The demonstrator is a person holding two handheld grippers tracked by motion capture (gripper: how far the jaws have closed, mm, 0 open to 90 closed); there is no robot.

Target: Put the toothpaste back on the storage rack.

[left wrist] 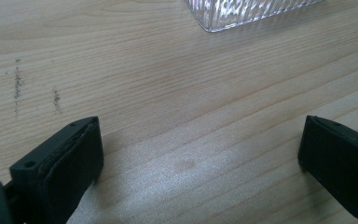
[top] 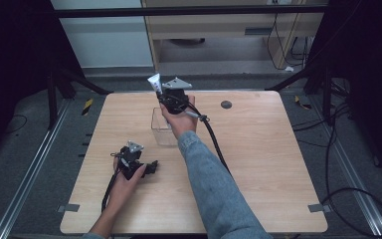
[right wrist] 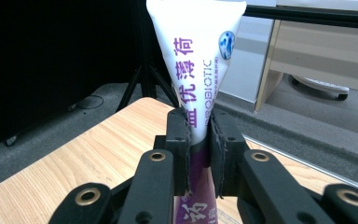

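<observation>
Right gripper view: right gripper (right wrist: 199, 140) clenched on the tube (right wrist: 196, 56), held aloft at the bin's (top: 163, 130) twelve o'clock. Left gripper (left wrist: 200, 154) gapes idle. Next, I'd say: lower it in.

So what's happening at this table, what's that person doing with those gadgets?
A person holds a pair of tongs in each hand at a wooden table. The right tongs are shut on a white and purple tube, holding it up above the far side of a clear plastic box. The left tongs rest low over the table near the person, open, with nothing between them. The tube is not yet in the box.
</observation>
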